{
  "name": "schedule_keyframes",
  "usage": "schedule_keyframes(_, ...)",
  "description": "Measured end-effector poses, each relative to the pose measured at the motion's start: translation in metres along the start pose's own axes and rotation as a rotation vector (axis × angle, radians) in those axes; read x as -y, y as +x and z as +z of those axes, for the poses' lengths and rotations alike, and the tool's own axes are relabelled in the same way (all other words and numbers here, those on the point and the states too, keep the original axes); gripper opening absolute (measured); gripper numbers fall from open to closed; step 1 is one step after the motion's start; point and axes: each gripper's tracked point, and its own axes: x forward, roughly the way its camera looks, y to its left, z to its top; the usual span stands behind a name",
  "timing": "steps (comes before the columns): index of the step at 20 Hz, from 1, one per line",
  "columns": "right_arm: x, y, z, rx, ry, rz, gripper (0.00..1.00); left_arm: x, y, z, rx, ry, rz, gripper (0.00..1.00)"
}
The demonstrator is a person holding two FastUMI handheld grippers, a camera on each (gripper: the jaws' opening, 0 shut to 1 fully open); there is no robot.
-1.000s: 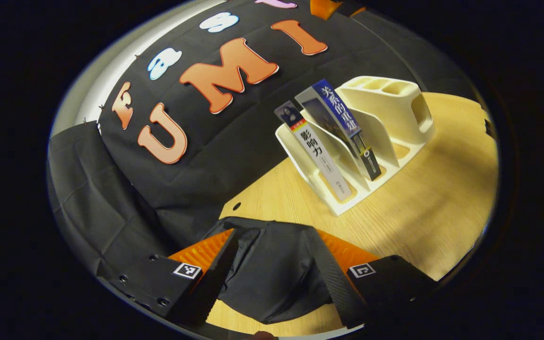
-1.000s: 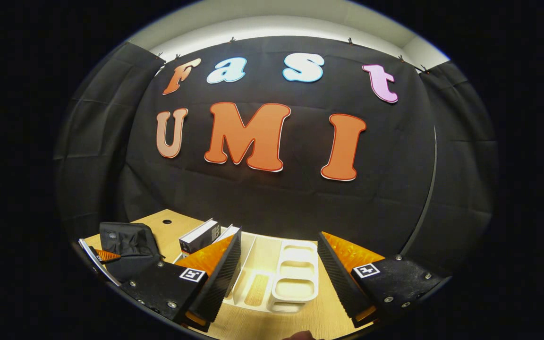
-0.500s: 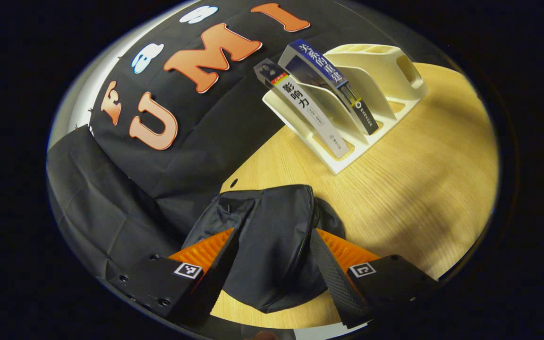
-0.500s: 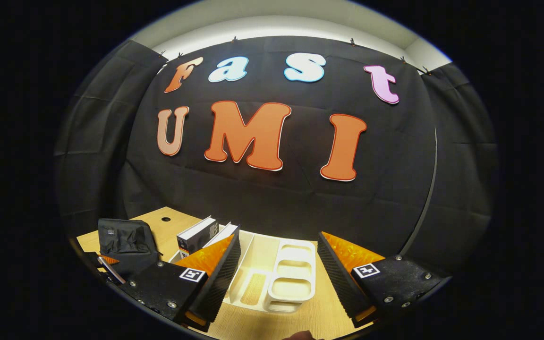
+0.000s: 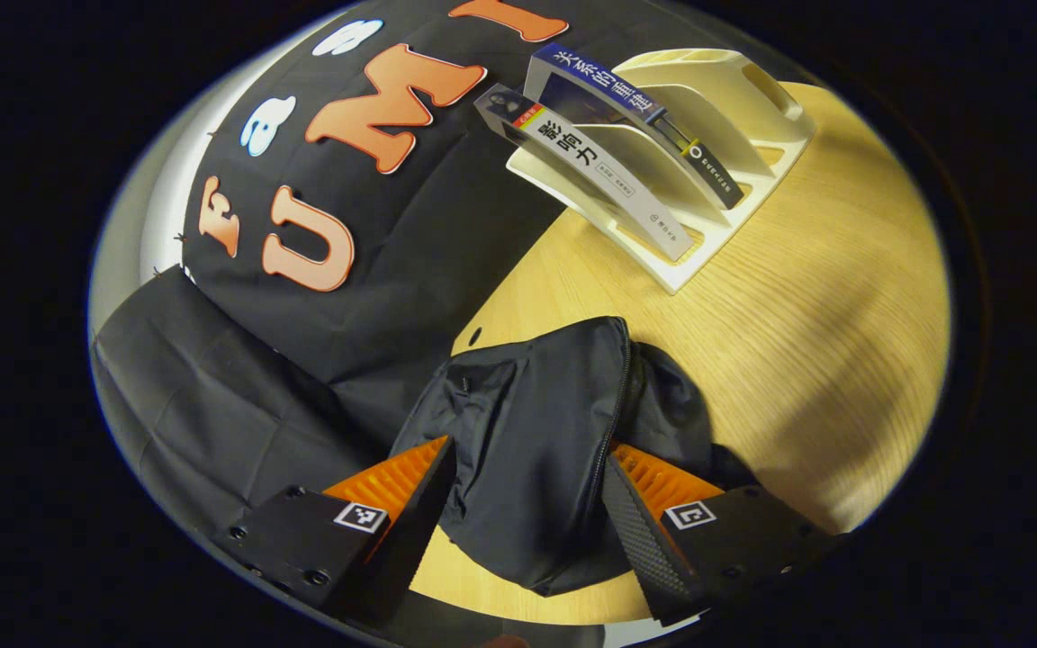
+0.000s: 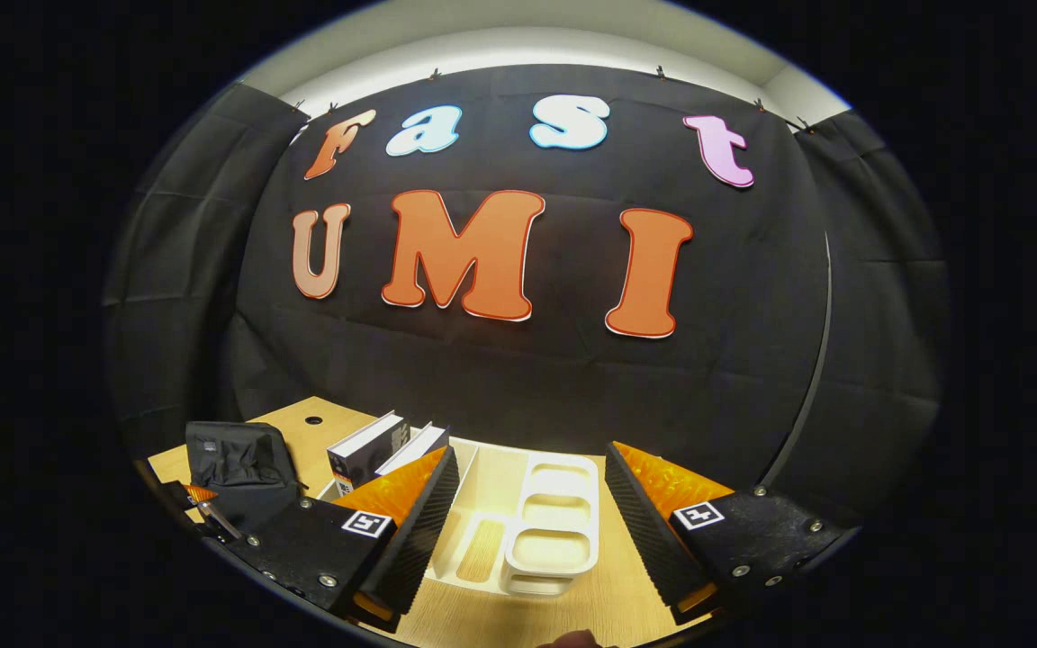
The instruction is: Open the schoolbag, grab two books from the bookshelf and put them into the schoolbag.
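The black schoolbag (image 5: pixel 527 432) lies on the wooden table (image 5: pixel 843 315), its zipper line running along the top. My left gripper (image 5: pixel 527 526) is open, its two fingers straddling the bag's near end without pressing it. Beyond stands the cream bookshelf (image 5: pixel 734 117) holding a pale-spined book (image 5: pixel 608 180) and a blue-spined book (image 5: pixel 635 103), both leaning. My right gripper (image 6: pixel 527 531) hangs open above the bookshelf (image 6: pixel 554 513). In the right gripper view the two books (image 6: pixel 365 445) sit at the shelf's left end, with the schoolbag (image 6: pixel 235 454) further left.
The black cloth wall stands close behind the table and the shelf. A small round hole (image 5: pixel 474 337) marks the tabletop near the bag. Bare wood stretches to the right of the bag and in front of the shelf.
The left gripper has drawn back from the bag, so more of the bag and its zipper shows and the shelf sits higher in view. The right gripper has barely shifted.
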Motion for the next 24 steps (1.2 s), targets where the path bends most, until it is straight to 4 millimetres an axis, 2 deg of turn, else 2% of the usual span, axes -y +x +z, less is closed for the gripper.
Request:
schedule_keyframes(3, 0.000, 0.002, 0.002, 0.003, 0.004, 0.006, 0.98, -0.003, 0.009, 0.000, -0.015, 0.021, 0.001, 0.95)
schedule_keyframes(5, 0.000, 0.004, 0.008, 0.018, 0.023, 0.010, 0.98, -0.001, 0.019, -0.003, -0.027, 0.016, -0.030, 0.92)
schedule_keyframes(7, 0.004, 0.005, 0.008, 0.013, 0.017, 0.002, 0.98, 0.000, 0.029, -0.006, -0.048, 0.003, -0.057, 0.81)
schedule_keyframes(8, 0.007, 0.005, 0.007, 0.013, 0.011, -0.001, 0.98, 0.000, 0.032, -0.006, -0.059, 0.004, -0.067, 0.69)
schedule_keyframes(9, 0.009, 0.006, 0.007, 0.012, 0.009, -0.002, 0.98, -0.002, 0.032, -0.004, -0.058, 0.003, -0.073, 0.69)
schedule_keyframes(11, 0.010, 0.006, 0.005, 0.007, 0.007, 0.004, 0.98, -0.002, 0.030, 0.001, -0.059, -0.008, -0.096, 0.31)
schedule_keyframes(14, 0.009, 0.006, 0.003, -0.001, -0.001, 0.028, 0.98, -0.012, 0.026, 0.005, -0.069, -0.030, -0.121, 0.14)
schedule_keyframes(16, 0.006, 0.007, 0.002, -0.005, -0.012, 0.045, 0.98, -0.020, 0.023, 0.006, -0.083, -0.068, -0.151, 0.10)
schedule_keyframes(21, -0.007, 0.010, -0.002, -0.025, -0.070, 0.029, 0.98, -0.036, 0.026, 0.011, -0.071, -0.141, -0.275, 0.07)
schedule_keyframes(24, -0.022, 0.013, 0.000, -0.042, -0.086, -0.016, 0.98, -0.047, 0.029, 0.013, -0.023, -0.130, -0.375, 0.06)
